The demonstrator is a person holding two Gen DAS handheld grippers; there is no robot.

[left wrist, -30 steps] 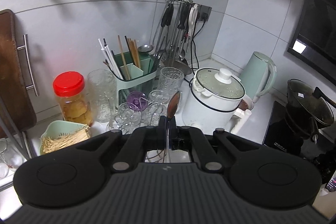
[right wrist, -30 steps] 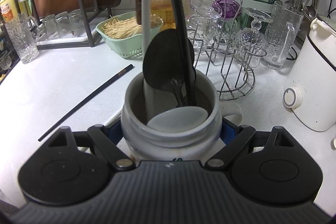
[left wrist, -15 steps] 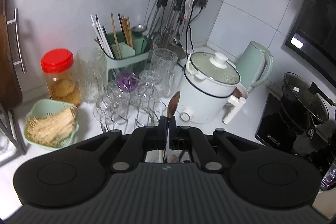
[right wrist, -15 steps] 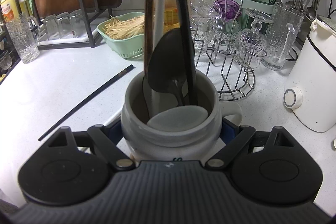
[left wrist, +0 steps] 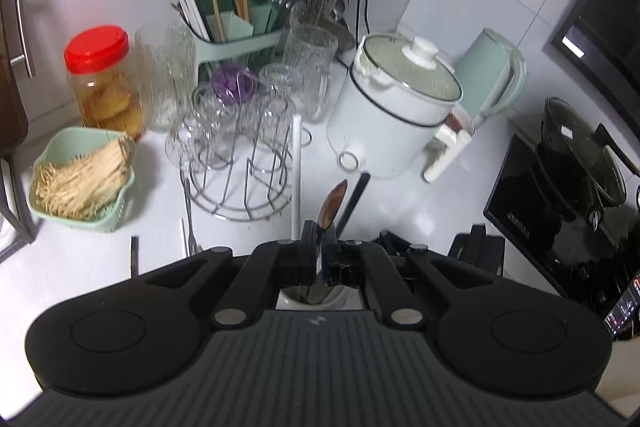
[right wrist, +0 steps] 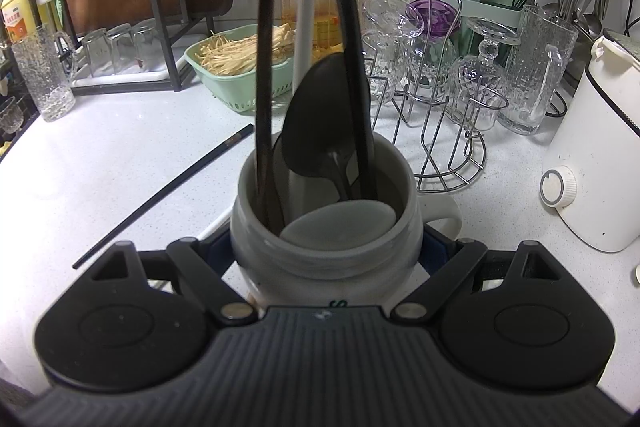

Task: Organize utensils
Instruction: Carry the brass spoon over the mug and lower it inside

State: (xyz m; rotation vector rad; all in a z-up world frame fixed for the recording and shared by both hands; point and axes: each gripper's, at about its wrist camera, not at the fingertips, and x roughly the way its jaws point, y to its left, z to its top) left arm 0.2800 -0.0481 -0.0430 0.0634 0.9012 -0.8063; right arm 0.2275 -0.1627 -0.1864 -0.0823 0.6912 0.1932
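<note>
Now brown utensil [left wrist: 330, 201] clamped in left hand-held gripper [left wrist: 321, 231]

We can make out a pale brand word on the front edge of the black cooktop [left wrist: 520, 223], which seems to start with "KU", though the letters are too small to spell with certainty. On the yellow bottle [right wrist: 18, 11] at the far left of the right wrist view we see an orange label with white characters, too blurred to read. On the white mug [right wrist: 326, 263] a dark mark like an "S" peeks out just above the gripper body, and the rest of it is hidden.
</note>
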